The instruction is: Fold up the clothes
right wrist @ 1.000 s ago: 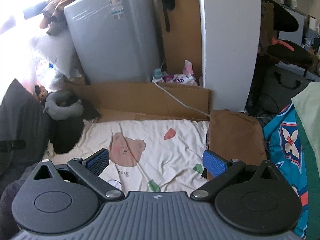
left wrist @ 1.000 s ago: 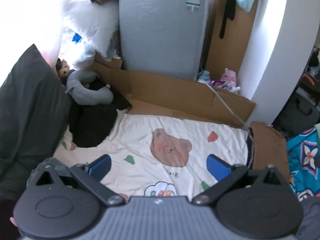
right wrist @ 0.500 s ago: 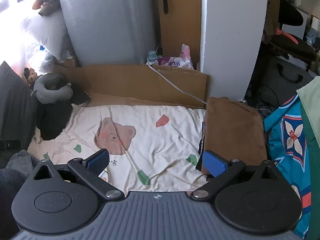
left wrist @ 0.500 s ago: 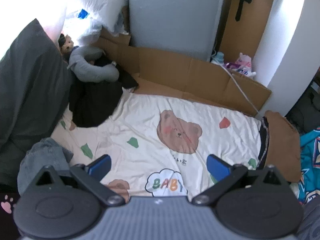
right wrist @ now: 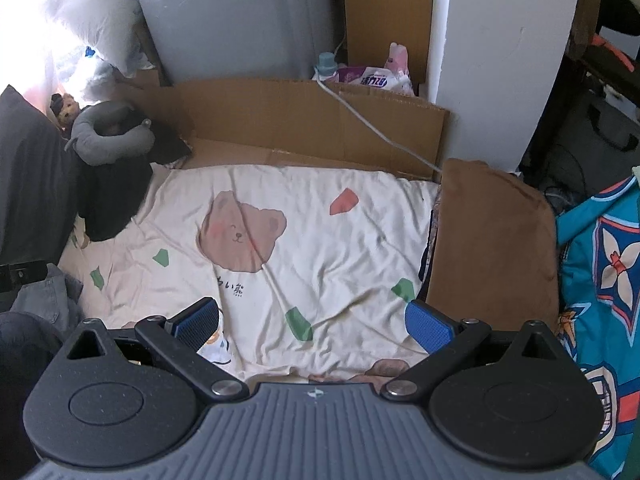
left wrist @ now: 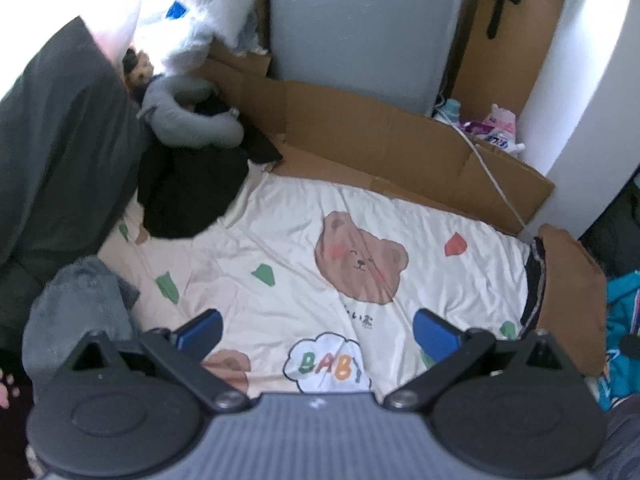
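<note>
Both cams are tipping down more now. Left gripper (left wrist: 316, 326) & right gripper (right wrist: 312, 318) are hanging wide apart, holding nothing, over the cream bear-print sheet (left wrist: 360, 240); grey crumpled cloth (left wrist: 76, 304) is showing at its left edge.

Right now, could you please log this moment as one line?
left claw: open, empty | right claw: open, empty | cream bear-print sheet: spread flat | grey crumpled garment: untouched

Both wrist cameras are looking down from above, side by side, sharing the bear-print sheet (left wrist: 360, 256) (right wrist: 288, 240) and cardboard (left wrist: 380, 140) (right wrist: 304, 116).
</note>
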`<state>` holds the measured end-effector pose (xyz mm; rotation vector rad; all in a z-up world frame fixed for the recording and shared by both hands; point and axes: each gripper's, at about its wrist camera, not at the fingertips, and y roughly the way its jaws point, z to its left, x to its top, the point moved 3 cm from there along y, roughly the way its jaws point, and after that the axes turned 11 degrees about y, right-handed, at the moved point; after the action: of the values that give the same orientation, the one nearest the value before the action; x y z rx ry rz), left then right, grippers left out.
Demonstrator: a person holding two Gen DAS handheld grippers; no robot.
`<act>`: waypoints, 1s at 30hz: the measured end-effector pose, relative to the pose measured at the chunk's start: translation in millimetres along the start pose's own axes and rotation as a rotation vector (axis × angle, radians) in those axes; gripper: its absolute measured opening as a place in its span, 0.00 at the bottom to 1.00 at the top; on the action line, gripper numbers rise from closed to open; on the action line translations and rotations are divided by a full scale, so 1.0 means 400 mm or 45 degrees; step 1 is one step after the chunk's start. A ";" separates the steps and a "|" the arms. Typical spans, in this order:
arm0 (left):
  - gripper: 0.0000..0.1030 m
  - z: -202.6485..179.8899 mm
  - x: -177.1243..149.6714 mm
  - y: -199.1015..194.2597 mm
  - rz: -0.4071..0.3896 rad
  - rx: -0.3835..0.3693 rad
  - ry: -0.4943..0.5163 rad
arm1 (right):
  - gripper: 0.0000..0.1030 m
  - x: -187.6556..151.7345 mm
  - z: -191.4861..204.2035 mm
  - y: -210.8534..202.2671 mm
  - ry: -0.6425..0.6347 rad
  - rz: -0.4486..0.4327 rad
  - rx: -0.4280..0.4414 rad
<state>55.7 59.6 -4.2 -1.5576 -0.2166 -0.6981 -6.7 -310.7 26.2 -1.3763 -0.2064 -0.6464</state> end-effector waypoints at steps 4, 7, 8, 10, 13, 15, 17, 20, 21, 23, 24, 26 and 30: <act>0.99 0.009 0.003 0.015 0.029 -0.004 -0.037 | 0.99 -0.001 0.007 0.003 -0.026 0.010 0.003; 0.99 0.009 0.003 0.020 0.048 0.007 -0.032 | 0.99 -0.001 0.013 0.005 -0.046 0.017 0.004; 0.99 0.008 0.003 0.021 0.055 0.014 -0.030 | 0.99 -0.002 0.015 0.005 -0.053 0.019 0.005; 0.99 0.008 0.001 0.023 0.070 0.018 -0.025 | 0.99 -0.002 0.015 0.006 -0.056 0.033 0.012; 0.99 0.010 -0.003 0.026 0.098 0.011 -0.019 | 0.99 -0.003 0.018 0.008 -0.055 0.059 0.023; 0.99 0.015 -0.007 0.026 0.121 -0.002 -0.037 | 0.99 -0.005 0.022 0.008 -0.053 0.072 0.028; 0.98 0.017 -0.012 0.021 0.134 -0.005 -0.046 | 0.99 -0.009 0.027 0.007 -0.053 0.081 0.033; 0.98 0.016 -0.020 0.010 0.146 -0.020 -0.053 | 0.99 -0.013 0.037 0.008 -0.060 0.095 0.047; 0.98 0.016 -0.024 0.006 0.152 -0.033 -0.058 | 0.99 -0.014 0.042 0.008 -0.065 0.099 0.054; 0.98 0.013 -0.031 -0.004 0.162 -0.051 -0.071 | 0.99 -0.018 0.056 0.008 -0.078 0.112 0.072; 0.98 0.012 -0.034 -0.010 0.167 -0.051 -0.075 | 0.99 -0.020 0.064 0.008 -0.084 0.119 0.081; 0.98 0.011 -0.041 -0.026 0.164 -0.026 -0.073 | 0.99 -0.025 0.083 0.008 -0.114 0.124 0.087; 0.98 0.031 -0.056 -0.058 0.145 0.030 -0.078 | 0.99 -0.036 0.111 0.004 -0.163 0.121 0.086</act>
<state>29.3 80.6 3.6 -1.5574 -0.1794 -0.5578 -7.1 -264.2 26.8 -1.3550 -0.2612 -0.4688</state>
